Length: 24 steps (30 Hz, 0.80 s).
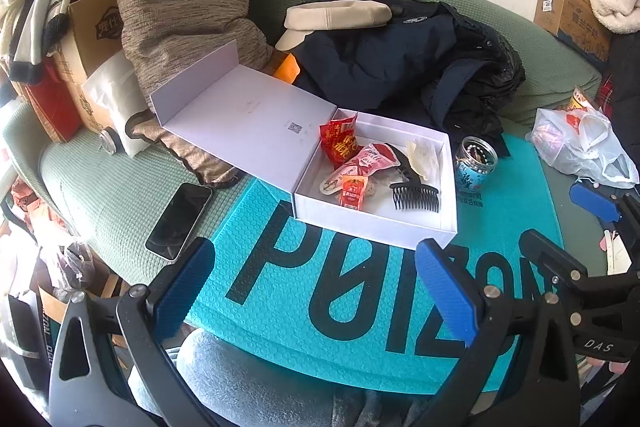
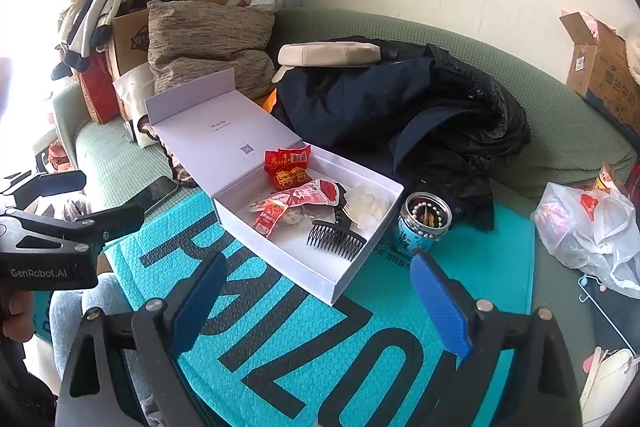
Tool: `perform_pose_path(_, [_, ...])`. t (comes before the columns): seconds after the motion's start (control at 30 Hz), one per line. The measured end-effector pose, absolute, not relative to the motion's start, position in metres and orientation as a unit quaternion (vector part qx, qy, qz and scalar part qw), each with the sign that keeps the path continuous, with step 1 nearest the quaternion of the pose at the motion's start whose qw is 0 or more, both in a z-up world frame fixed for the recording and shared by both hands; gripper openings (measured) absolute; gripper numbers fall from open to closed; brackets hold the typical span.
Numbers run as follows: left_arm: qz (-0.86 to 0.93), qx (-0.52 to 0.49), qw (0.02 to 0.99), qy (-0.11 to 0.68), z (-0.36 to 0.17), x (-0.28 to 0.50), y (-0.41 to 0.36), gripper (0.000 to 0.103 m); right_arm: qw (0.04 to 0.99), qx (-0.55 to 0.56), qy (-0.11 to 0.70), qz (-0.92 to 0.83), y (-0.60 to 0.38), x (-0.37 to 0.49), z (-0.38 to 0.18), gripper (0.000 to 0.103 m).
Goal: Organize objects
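A white box (image 1: 376,229) (image 2: 292,267) lies open on a teal bubble mailer (image 1: 304,291) (image 2: 360,331), its lid (image 1: 248,119) (image 2: 212,139) flipped back to the left. Inside lie red snack packets (image 1: 340,143) (image 2: 286,167), a pink packet (image 1: 370,161) (image 2: 308,195) and a black hair comb (image 1: 414,193) (image 2: 334,239). A small jar of beads (image 1: 475,163) (image 2: 422,223) stands just right of the box. My left gripper (image 1: 316,291) is open and empty in front of the box. My right gripper (image 2: 318,303), also open and empty, hovers over the box's near corner.
A phone (image 1: 179,221) (image 2: 158,193) lies on the green sofa (image 1: 104,187) left of the mailer. Cushions (image 1: 180,27), a dark jacket (image 1: 420,67) (image 2: 400,107) with a beige cap (image 1: 336,17), cardboard boxes and a plastic bag (image 1: 580,143) (image 2: 588,227) crowd the sofa behind.
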<state>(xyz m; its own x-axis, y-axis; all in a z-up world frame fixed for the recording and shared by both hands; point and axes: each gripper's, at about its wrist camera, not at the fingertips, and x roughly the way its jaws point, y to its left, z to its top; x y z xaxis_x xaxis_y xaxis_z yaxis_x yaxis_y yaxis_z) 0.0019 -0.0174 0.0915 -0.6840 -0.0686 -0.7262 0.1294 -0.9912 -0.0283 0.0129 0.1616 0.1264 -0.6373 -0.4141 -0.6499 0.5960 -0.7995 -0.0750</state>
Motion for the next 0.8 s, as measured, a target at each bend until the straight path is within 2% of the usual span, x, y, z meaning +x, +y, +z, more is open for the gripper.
perform_pose_path(0.8, [-0.91,0.411,0.044,0.025,0.092,0.002,-0.005,0.1,0.276,0.321,0.145,-0.894,0.169,0.008,0.126,0.094])
